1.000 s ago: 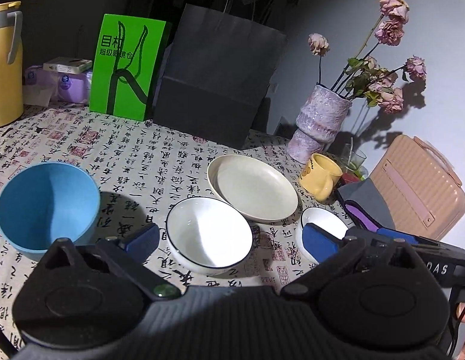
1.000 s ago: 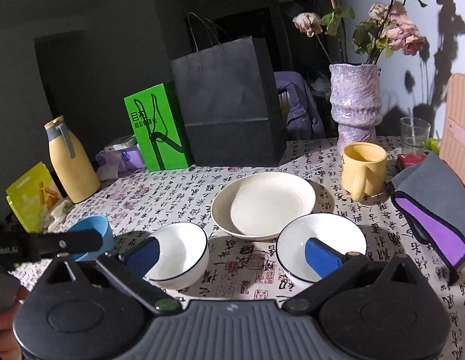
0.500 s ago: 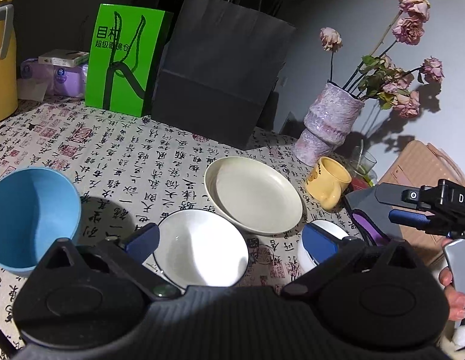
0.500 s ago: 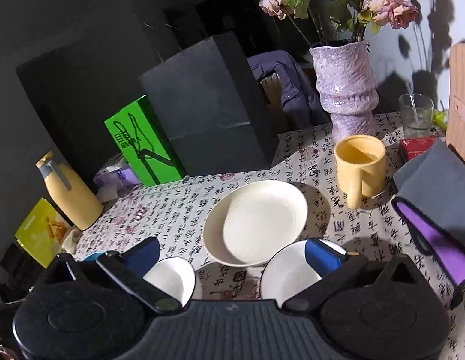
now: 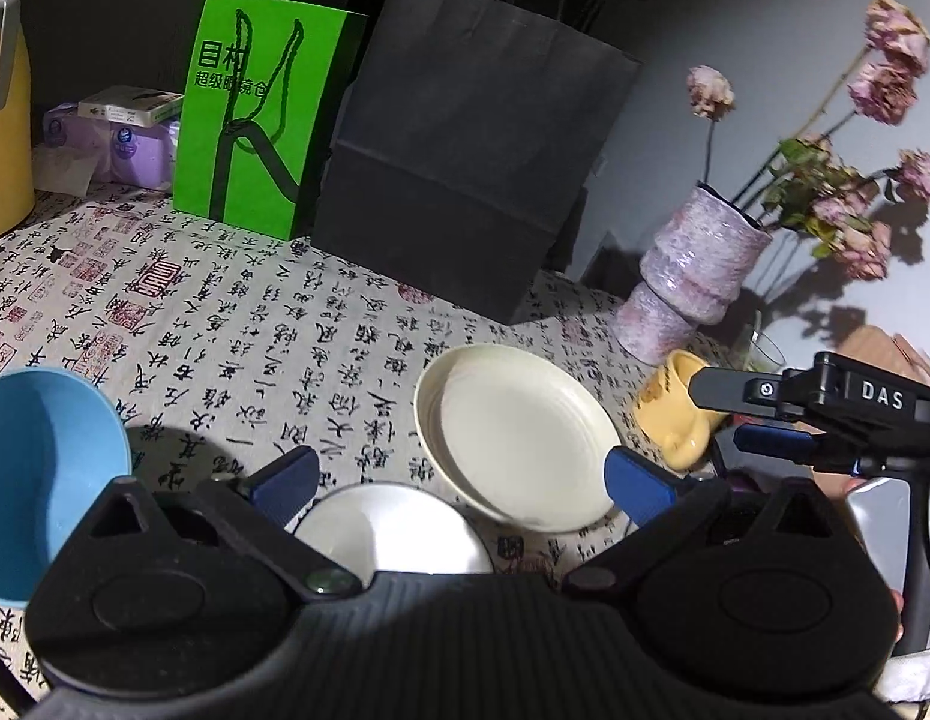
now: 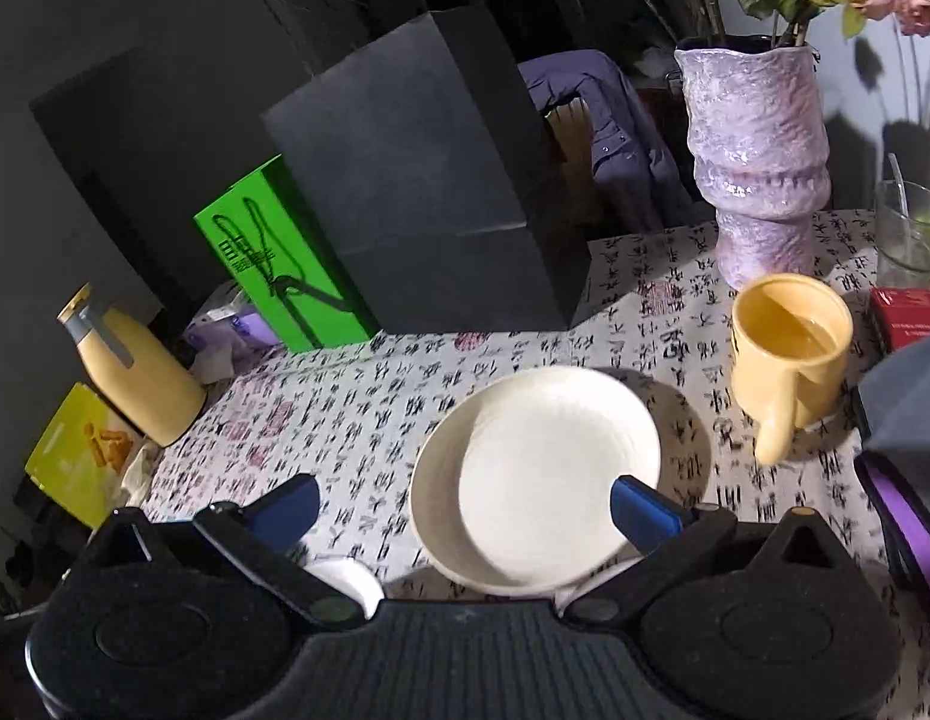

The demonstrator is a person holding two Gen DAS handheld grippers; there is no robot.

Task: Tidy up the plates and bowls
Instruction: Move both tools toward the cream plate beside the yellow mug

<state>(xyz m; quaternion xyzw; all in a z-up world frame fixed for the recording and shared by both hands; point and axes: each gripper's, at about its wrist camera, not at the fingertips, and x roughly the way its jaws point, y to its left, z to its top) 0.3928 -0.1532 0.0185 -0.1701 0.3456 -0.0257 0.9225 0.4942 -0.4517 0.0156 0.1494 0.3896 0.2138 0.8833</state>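
Right gripper (image 6: 462, 507) hovers over cream shallow ceramic plate (image 6: 534, 471) at centre of calligraphy-print surface (image 6: 369, 396), fingers apart, holding nothing. Left gripper (image 5: 459, 480) likewise apart above white black-rimmed bowl (image 5: 393, 531) (blue bowl (image 5: 42, 480) beside). Best: straddle plate rim squarely, avoid yellow mug (image 6: 789, 354).
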